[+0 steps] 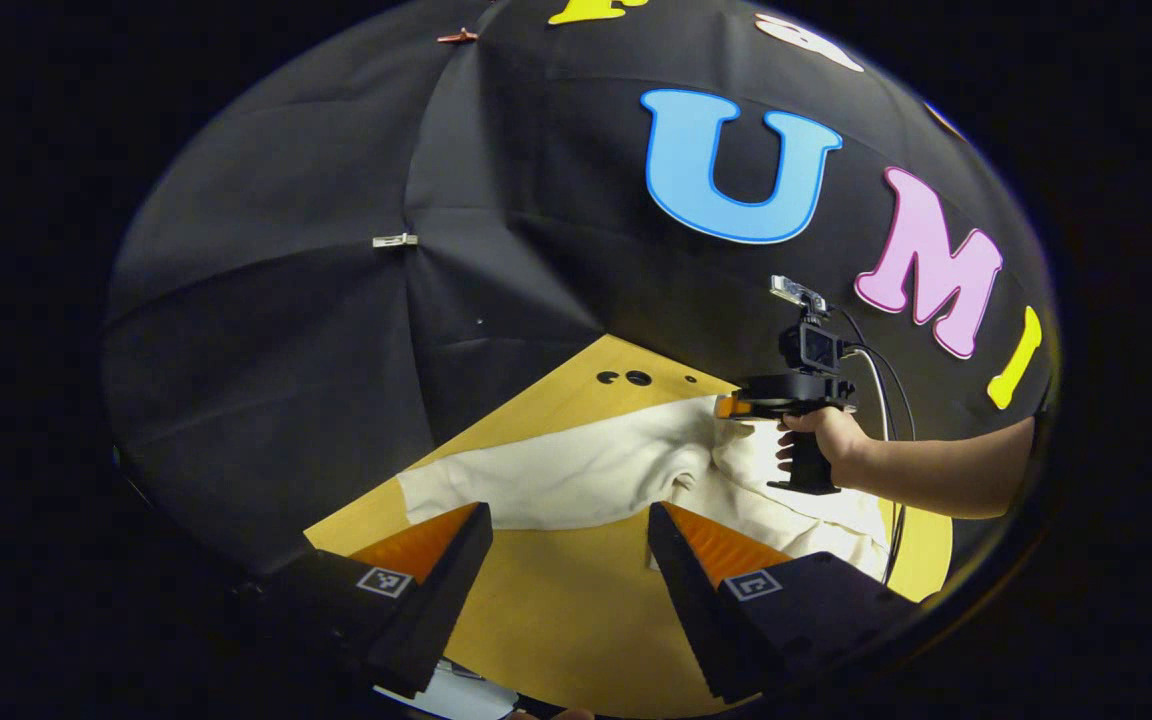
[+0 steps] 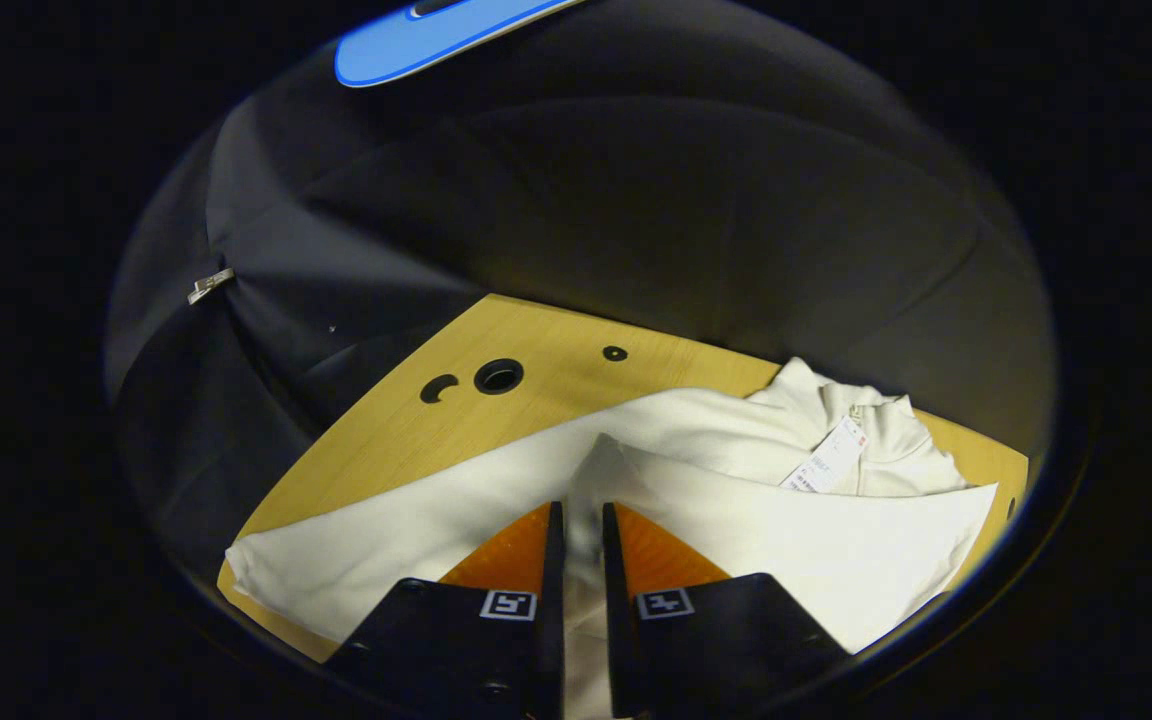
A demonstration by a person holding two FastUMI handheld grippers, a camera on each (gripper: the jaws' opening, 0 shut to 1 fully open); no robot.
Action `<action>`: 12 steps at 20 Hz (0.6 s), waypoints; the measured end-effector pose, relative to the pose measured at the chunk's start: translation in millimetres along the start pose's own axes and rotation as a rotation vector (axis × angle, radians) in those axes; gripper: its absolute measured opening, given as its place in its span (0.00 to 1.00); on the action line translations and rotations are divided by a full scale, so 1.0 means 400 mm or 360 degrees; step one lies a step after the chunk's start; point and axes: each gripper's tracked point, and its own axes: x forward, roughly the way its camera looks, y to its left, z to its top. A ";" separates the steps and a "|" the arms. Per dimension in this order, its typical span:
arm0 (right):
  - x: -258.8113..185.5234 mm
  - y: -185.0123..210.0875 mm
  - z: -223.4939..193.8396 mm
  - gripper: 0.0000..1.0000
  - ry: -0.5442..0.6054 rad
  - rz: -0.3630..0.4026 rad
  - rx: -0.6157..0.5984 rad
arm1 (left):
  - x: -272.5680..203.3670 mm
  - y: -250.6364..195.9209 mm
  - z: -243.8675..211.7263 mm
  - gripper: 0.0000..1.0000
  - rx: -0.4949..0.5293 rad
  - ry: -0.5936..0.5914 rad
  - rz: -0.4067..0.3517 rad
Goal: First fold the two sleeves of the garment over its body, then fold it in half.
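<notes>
Left gripper view: rode high and well back, looked forward and down over a bare stretch of worktop (image 1: 556,600) toward the booth's wall, with the garment (image 1: 576,470) in the middle distance. Caught the right gripper (image 1: 736,407) and its hand (image 1: 821,440) farther off at right, over the garment.

Right gripper view: sat low and close, looked along its own fingers (image 2: 521,545) straight onto the garment (image 2: 736,500), the worktop's (image 2: 536,350) far edge and the wall beyond.

Shared by both: garment, worktop with its round holes (image 1: 638,378) (image 2: 498,376), dark wall behind.
</notes>
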 end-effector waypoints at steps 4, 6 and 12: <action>-0.040 0.021 -0.006 0.89 -0.0008 0.0066 -0.0004 | 0.077 0.098 -0.013 0.97 0.0042 -0.0040 0.0147; -0.082 -0.015 -0.011 0.95 -0.0018 0.0026 -0.0034 | 0.129 0.143 -0.025 0.97 -0.0006 -0.0021 0.0197; -0.259 -0.221 0.003 0.99 -0.0113 -0.0179 0.0022 | 0.316 0.311 -0.067 0.97 -0.0043 0.0062 0.0383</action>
